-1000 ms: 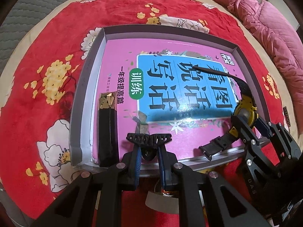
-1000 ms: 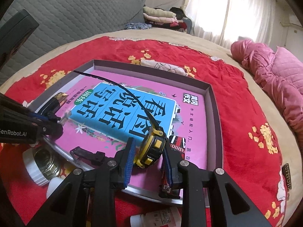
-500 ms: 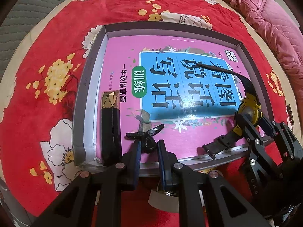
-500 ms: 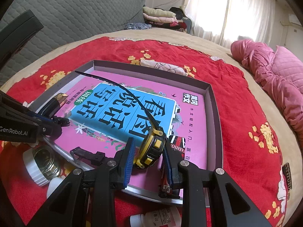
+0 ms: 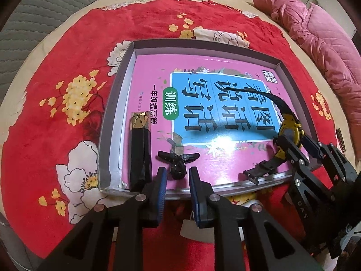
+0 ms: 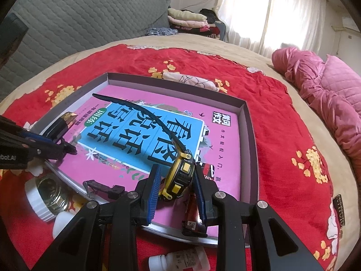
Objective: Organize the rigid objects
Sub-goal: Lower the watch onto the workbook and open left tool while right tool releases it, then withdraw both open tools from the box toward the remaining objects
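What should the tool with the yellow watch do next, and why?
Probably lower the watch and let go. The right tool grips its yellow case just above the pink book in the grey box. The left tool is opening, the small black clip already lying on the book.

So there's a shallow grey box (image 5: pixel 117 103) on the red blanket with a pink book (image 5: pixel 144 76) lying flat inside it, filling most of it. Just ahead of the left gripper (image 5: pixel 178 176), whose jaws are opening, sits a small black hair clip (image 5: pixel 178 161) on the book, between the fingertips but not squeezed. Right beside it, off the left finger, a long black faceted stick with a gold tip (image 5: pixel 138 149) lies pointing away. The yellow-and-black watch (image 6: pixel 180 174) stands on edge, pinched in the right gripper (image 6: pixel 177 185), one strap arching up and away over the book, the other lying off to its left.
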{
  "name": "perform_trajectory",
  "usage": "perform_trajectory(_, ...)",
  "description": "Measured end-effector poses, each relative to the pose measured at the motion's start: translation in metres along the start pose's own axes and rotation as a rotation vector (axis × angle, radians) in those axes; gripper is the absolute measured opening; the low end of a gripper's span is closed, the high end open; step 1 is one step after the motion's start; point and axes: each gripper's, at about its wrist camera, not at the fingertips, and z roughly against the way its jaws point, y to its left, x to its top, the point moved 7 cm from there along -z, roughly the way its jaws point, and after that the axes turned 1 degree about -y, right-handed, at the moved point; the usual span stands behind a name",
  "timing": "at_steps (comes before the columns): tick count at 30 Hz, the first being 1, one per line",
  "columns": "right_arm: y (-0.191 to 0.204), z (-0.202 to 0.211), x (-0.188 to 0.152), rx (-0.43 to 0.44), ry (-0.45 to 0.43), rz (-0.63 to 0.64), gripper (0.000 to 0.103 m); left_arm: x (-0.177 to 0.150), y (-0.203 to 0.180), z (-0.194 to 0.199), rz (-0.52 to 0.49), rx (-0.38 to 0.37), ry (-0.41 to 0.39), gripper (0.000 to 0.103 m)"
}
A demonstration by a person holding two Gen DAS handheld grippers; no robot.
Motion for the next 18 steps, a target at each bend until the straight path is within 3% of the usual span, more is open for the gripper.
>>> perform_trajectory(15, -0.006, 0.001, 0.001, -0.023, -0.009, -0.011, 0.033, -0.007, 0.003, 0.019, 0.011, -0.029, -0.071, 0.02)
perform_trajectory(18, -0.004, 0.002, 0.003, -0.009, -0.018, -0.011, 0.034, -0.009, 0.001, 0.024, -0.006, -0.035, -0.093, 0.025)
